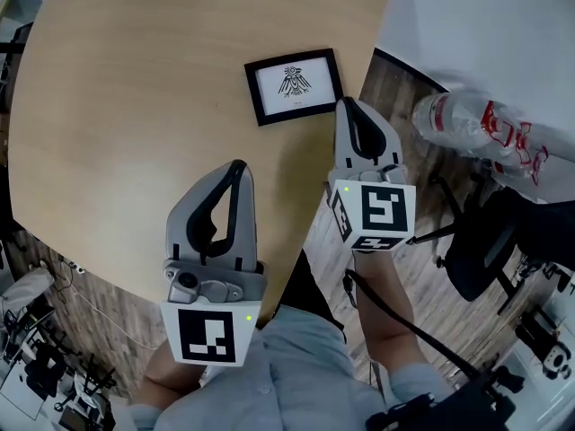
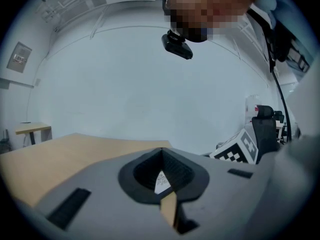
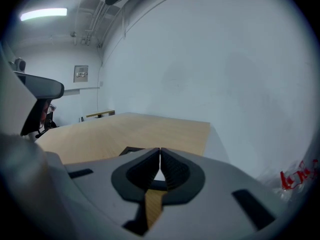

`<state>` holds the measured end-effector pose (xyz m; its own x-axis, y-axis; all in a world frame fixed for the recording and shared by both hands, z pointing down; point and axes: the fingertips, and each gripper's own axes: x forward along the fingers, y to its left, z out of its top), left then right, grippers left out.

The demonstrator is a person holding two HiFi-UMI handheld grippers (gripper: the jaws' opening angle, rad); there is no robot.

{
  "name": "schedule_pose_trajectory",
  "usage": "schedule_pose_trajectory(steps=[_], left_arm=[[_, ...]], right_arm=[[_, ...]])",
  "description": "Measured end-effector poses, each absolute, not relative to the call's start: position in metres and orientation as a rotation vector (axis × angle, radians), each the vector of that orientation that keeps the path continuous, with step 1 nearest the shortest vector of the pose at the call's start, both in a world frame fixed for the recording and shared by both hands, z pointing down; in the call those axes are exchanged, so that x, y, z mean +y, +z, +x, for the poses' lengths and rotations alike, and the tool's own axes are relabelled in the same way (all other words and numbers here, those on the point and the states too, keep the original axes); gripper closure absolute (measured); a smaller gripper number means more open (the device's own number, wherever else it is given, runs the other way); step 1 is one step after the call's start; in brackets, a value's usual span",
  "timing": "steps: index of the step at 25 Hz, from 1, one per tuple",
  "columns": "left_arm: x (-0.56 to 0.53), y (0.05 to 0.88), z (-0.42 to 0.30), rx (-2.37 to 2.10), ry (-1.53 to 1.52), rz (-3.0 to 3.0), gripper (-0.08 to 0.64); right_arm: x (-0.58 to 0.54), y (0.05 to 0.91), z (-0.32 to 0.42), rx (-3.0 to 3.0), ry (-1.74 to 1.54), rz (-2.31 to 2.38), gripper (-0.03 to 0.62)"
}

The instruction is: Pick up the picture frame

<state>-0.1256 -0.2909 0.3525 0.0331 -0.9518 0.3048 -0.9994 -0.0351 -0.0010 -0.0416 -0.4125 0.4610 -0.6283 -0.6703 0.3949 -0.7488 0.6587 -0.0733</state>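
Picture frame [image 1: 294, 85]: a black rectangular frame is laid flat on the desk, close to the desk's right edge in the head view; a white sheet with a small dark bird-like drawing is shown inside it; nothing is clamped on it
Right hand-held gripper [image 1: 349, 106]: it is clenched, its jaws pressed together with nothing between them; the closed tip is held just beside the frame's near right corner, and contact cannot be made out; in the right gripper view a corner of the frame is seen just ahead of the tip and to its left
Left hand-held gripper [image 1: 236, 165]: it is likewise clenched and empty, the tips being met at a point; it is held over bare desk, nearer the person and well apart from the frame; a sliver of the white sheet is seen past its tips in the left gripper view
Desk [image 1: 135, 79]: a light wooden top with a rounded outline is seen, and only the frame is carried on it
Sleeves [image 1: 296, 375]: pale blue-grey fabric is seen at the bottom of the head view, behind both marker cubes
Plastic bottle [image 1: 467, 124]: a clear, crumpled bottle with a red label is seen off the desk, to the right
Chair [image 1: 485, 241]: a black office chair is stood on the wood-patterned floor [image 1: 431, 281], right of the right arm
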Motion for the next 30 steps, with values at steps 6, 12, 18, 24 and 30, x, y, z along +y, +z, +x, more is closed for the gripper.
schedule_pose_trajectory(steps=[6, 12, 18, 24, 30], left_arm=[[-0.294, 0.363, -0.122, -1.99, 0.343, 2.083, 0.56], [-0.298, 0.369, -0.128, -1.972, 0.36, 2.068, 0.56], [-0.299, 0.374, -0.133, -1.959, 0.366, 2.057, 0.56], [-0.298, 0.375, -0.137, -1.957, 0.357, 2.047, 0.56], [-0.294, 0.375, -0.141, -1.969, 0.353, 2.032, 0.56]], right_arm=[[-0.425, 0.481, -0.047, -2.509, 0.352, 1.11, 0.586], [-0.436, 0.5, -0.056, -2.457, 0.349, 1.079, 0.511], [-0.448, 0.514, -0.055, -2.392, 0.375, 1.088, 0.493], [-0.45, 0.527, -0.057, -2.341, 0.471, 1.049, 0.485], [-0.449, 0.532, -0.056, -2.316, 0.552, 1.016, 0.505]])
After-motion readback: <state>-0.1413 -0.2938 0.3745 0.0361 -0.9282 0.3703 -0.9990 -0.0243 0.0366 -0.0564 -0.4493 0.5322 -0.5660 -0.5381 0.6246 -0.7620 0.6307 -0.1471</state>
